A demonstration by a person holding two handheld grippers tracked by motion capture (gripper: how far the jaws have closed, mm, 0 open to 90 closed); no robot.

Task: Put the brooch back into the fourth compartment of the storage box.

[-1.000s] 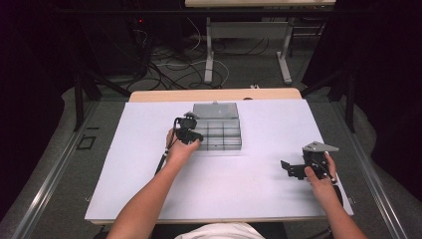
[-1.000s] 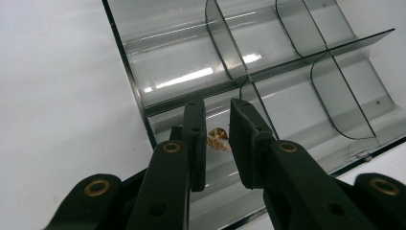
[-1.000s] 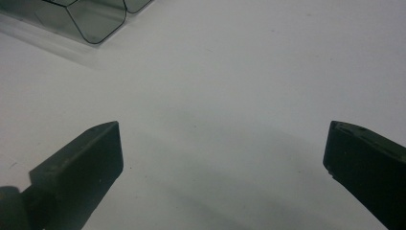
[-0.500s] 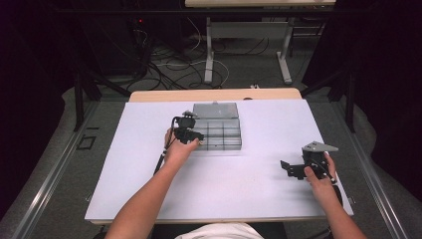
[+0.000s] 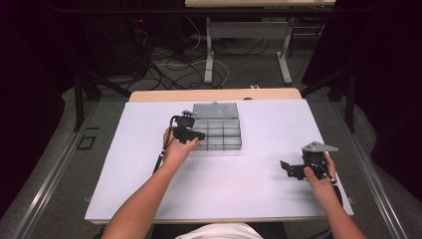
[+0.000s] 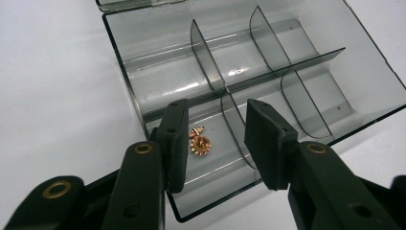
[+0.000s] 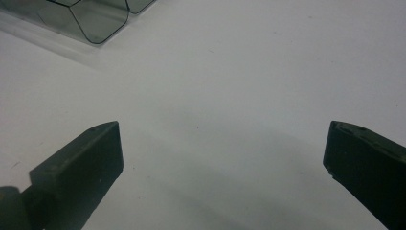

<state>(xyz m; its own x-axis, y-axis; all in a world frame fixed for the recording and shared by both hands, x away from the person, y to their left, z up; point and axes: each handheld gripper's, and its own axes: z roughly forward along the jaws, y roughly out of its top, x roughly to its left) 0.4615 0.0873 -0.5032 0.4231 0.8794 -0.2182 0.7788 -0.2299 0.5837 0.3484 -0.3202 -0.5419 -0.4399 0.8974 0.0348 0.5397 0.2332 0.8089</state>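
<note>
A smoky clear compartment box [image 5: 234,144] lies open on the white table, its lid [image 5: 215,110] flat behind it. My left gripper [image 5: 191,135] hovers at the box's near left corner. In the left gripper view its jaws [image 6: 216,112] have just been opening and stand apart with nothing pressed between them. Small copper toothed parts [image 6: 198,143] lie loose on the floor of the near left compartment of the box [image 6: 125,76], below the gap. My right gripper [image 5: 287,168] rests at the table's right side, jaws wide open [image 7: 222,139] over bare table.
The box's other compartments [image 6: 306,91] look empty. A corner of the box [image 7: 98,21] sits at the top left of the right gripper view. Beyond the table's far edge are a wooden strip [image 5: 214,94], cables and table legs on the floor.
</note>
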